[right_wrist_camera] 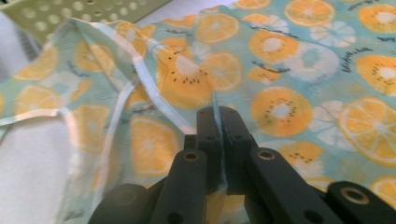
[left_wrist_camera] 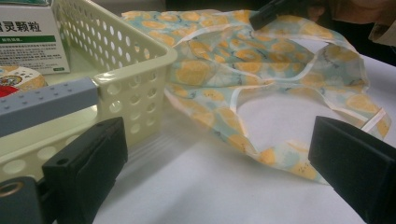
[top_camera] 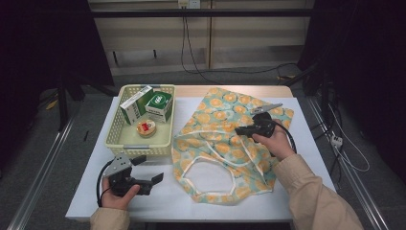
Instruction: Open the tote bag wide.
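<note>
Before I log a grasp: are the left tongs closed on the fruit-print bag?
No: the left tongs stand open over bare table, apart from the bag.

The cloth bag [top_camera: 225,139] I'm working on is thin and pale turquoise, printed all over with orange and kiwi slices and edged in cream piping. It lies mostly flat and rumpled on the white table [top_camera: 306,143], just right of the basket [top_camera: 125,139], its wide top end toward the far edge. Near me its cream-trimmed handle loops form an oval opening that shows the table through it. A fold of the fabric with its piped edge is lifted off the surface, pinched between the closed jaws of my right hand-held gripper [right_wrist_camera: 217,119], and creases run out from that spot.
</note>
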Demonstrator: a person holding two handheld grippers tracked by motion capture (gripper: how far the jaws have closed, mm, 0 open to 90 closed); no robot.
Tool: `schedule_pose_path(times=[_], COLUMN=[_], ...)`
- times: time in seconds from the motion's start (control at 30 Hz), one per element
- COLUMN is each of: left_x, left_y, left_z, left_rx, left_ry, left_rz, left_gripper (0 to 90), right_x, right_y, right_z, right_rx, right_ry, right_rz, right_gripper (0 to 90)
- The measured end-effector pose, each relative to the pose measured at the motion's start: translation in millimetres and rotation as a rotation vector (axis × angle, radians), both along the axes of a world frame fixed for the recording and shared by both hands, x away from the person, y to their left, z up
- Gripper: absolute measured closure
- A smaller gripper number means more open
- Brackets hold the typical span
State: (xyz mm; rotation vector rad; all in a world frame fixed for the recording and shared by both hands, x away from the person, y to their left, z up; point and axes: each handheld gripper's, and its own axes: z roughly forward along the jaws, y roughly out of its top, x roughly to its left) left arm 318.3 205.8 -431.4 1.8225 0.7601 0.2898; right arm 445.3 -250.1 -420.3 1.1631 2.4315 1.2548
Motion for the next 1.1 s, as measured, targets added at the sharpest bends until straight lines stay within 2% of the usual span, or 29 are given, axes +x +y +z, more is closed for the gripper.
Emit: schedule_pose_path(times=[0.17, 0.23, 0.27, 0.3, 0.37, 0.4, 0.47, 0.5, 0.6, 0.73, 0.83, 0.87, 0.9, 1.0, 1.03, 1.1], left_x=[0.4, 0.4, 0.3, 0.5, 0.4, 0.4, 0.6, 0.6, 0.1, -0.2, 0.0, -0.3, -0.3, -0.2, -0.2, 0.0], left_y=[0.2, 0.2, 0.1, 0.3, 0.4, 0.4, 0.3, 0.2, 0.0, -0.4, -0.1, -0.3, -0.4, -1.1, -1.6, -2.2], left_z=[-0.8, -1.0, -1.0, -0.8, -0.8, -1.0, -1.5, -1.5, -0.6, -0.5, -0.9, -1.0, -1.1, -1.4, -1.4, -1.3], left_rx=[0.001, 0.000, 0.000, 0.001, 0.002, 0.000, 0.000, 0.002, 0.004, 0.001, 0.007, 0.004, 0.003, 0.007, 0.006, 0.006], left_ry=[0.001, 0.004, 0.003, 0.001, 0.001, 0.004, 0.005, 0.005, 0.001, 0.001, -0.001, 0.002, 0.003, 0.004, 0.005, 0.005], left_rz=[0.000, -0.001, 0.001, -0.002, -0.001, 0.000, 0.001, 0.001, 0.000, 0.002, 0.000, 0.003, 0.004, 0.002, 0.002, 0.000], left_gripper=[4.3, 4.3, 4.3, 4.3, 4.3, 4.3, 4.3, 4.3, 4.3, 4.3, 4.3, 4.3, 4.3, 4.3, 4.3, 4.3], right_x=[8.6, 10.8, 11.5, 11.5, 10.6, 9.2, 3.8, 3.8, -5.8, -26.8, -44.6, -56.1, -56.1, -71.4, -75.0, -78.7], right_y=[-3.7, -4.6, -5.0, -5.0, -4.9, -4.2, -1.8, -1.8, 3.2, 16.2, 24.9, 29.5, 29.5, 36.7, 39.3, 44.4], right_z=[-14.0, -17.3, -18.3, -18.3, -17.3, -15.6, -9.0, -9.0, -0.5, 5.6, 1.0, -3.9, -3.9, -13.1, -16.9, -23.6], right_rx=[-0.018, -0.007, -0.010, -0.010, -0.012, -0.030, -0.048, -0.048, -0.030, -0.033, -0.046, -0.064, -0.064, -0.060, -0.069, -0.142], right_ry=[0.008, 0.012, 0.005, 0.005, 0.002, -0.012, -0.019, -0.019, -0.036, -0.051, -0.058, -0.061, -0.061, -0.052, -0.045, -0.042], right_rz=[-0.019, -0.024, -0.039, -0.039, -0.047, -0.040, -0.038, -0.038, 0.010, 0.092, 0.136, 0.159, 0.159, 0.204, 0.212, 0.228], right_gripper=[85.8, 83.6, 74.3, 74.3, 67.7, 63.9, 50.3, 50.3, 47.5, 47.8, 50.8, 59.3, 59.3, 72.3, 74.7, 74.6])
